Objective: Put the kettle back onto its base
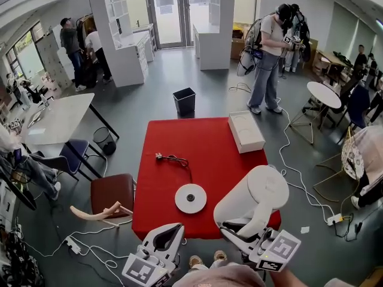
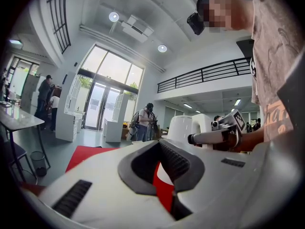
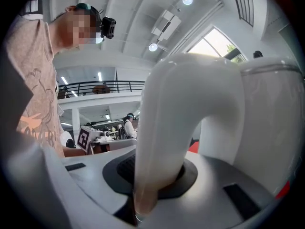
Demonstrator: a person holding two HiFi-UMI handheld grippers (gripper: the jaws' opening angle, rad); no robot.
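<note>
A white kettle [image 1: 258, 191] hangs over the near right corner of the red table [image 1: 209, 154]. My right gripper [image 1: 239, 227] is shut on its curved handle [image 3: 162, 142]; the body [image 3: 267, 123] rises just beyond the jaws. The round white base [image 1: 190, 198] lies flat on the table to the kettle's left, with its black cord [image 1: 173, 159] trailing away behind it. My left gripper [image 1: 173, 232] hovers at the table's near edge, left of the base, shut and empty. In the left gripper view the kettle [image 2: 183, 128] and right gripper [image 2: 224, 135] show to the right.
A white rectangular box [image 1: 246, 131] sits on the table's far right corner. A black bin [image 1: 184, 101] stands on the floor beyond the table, and a brown chair [image 1: 112, 191] stands at its left. Cables run across the floor on the right. Several people stand farther off.
</note>
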